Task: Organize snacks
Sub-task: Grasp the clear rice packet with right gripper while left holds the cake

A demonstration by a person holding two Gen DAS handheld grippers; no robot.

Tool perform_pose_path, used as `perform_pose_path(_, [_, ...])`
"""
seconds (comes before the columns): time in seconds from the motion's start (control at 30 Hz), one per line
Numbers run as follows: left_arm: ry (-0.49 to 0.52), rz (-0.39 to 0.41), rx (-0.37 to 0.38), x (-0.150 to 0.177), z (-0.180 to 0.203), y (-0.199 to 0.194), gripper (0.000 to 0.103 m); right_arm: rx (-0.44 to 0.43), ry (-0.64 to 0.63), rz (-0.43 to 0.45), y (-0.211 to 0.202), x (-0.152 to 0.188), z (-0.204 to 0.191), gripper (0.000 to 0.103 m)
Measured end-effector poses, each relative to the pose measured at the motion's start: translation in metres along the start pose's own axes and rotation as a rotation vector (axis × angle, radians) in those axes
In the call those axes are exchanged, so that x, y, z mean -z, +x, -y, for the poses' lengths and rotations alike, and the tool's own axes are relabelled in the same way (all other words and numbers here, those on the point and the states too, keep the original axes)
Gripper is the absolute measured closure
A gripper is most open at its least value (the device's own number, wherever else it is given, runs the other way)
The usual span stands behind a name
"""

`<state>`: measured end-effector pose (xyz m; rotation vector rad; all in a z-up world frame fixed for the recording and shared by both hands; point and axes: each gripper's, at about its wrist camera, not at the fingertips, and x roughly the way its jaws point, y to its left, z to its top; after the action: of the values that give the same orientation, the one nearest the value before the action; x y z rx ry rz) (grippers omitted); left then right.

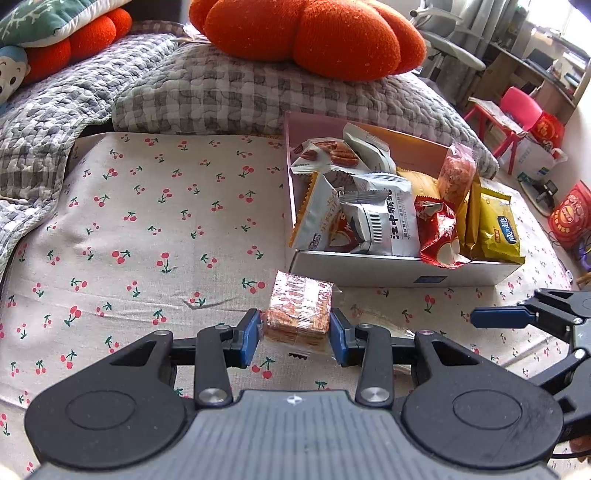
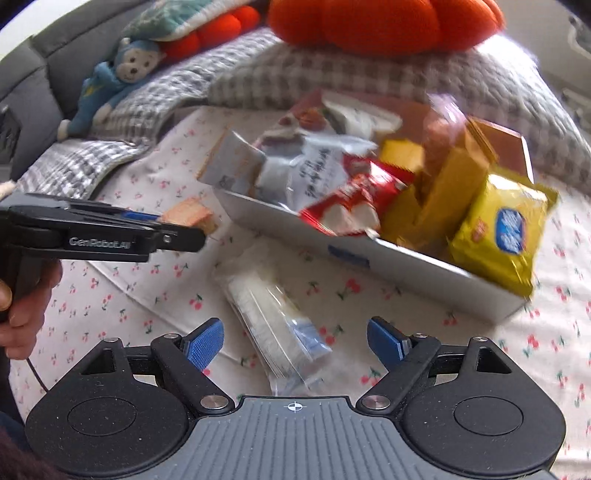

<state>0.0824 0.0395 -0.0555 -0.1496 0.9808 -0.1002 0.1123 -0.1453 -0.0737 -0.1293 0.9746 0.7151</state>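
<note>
My left gripper (image 1: pixel 295 334) is shut on an orange-and-white wrapped cracker pack (image 1: pixel 299 312), held just above the cherry-print sheet, in front of the snack box's near left corner. The open white snack box (image 1: pixel 399 271) holds several packets: white, red and yellow ones. In the right wrist view the box (image 2: pixel 373 254) is ahead and the left gripper holds the cracker pack (image 2: pixel 188 214) at the left. My right gripper (image 2: pixel 295 341) is open, with a clear-wrapped white snack pack (image 2: pixel 269 314) lying on the sheet between and ahead of its fingers.
A grey checked quilt (image 1: pixel 221 88) and orange cushions (image 1: pixel 314 33) lie behind the box. A blue stuffed monkey (image 2: pixel 110 88) sits at the far left. The bed's right edge drops to a floor with a red stool (image 1: pixel 517 110) and red packages.
</note>
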Motion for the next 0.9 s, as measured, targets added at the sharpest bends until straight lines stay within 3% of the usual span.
perform_pose_path(0.23, [-0.001,0.001,0.0,0.0,0.0,0.0,0.067,0.027,-0.117,-0.029,0.028,0.0,-0.023,0.022])
perform_pose_path(0.3, [-0.002,0.001,-0.001,0.0,-0.001,0.0,0.067,0.012,-0.109,-0.042,0.032,0.0,-0.022,0.032])
perform_pose_path(0.43, [-0.002,0.002,0.0,0.0,-0.001,0.0,0.067,-0.017,-0.06,-0.064,0.029,-0.004,-0.018,0.069])
perform_pose_path(0.7, [0.0,0.01,0.007,0.0,-0.001,-0.002,0.067,-0.035,-0.022,-0.085,0.023,-0.007,-0.022,0.072])
perform_pose_path(0.9, [0.003,0.015,0.013,-0.001,-0.001,-0.003,0.067,-0.068,0.002,-0.061,0.011,-0.009,-0.023,0.083])
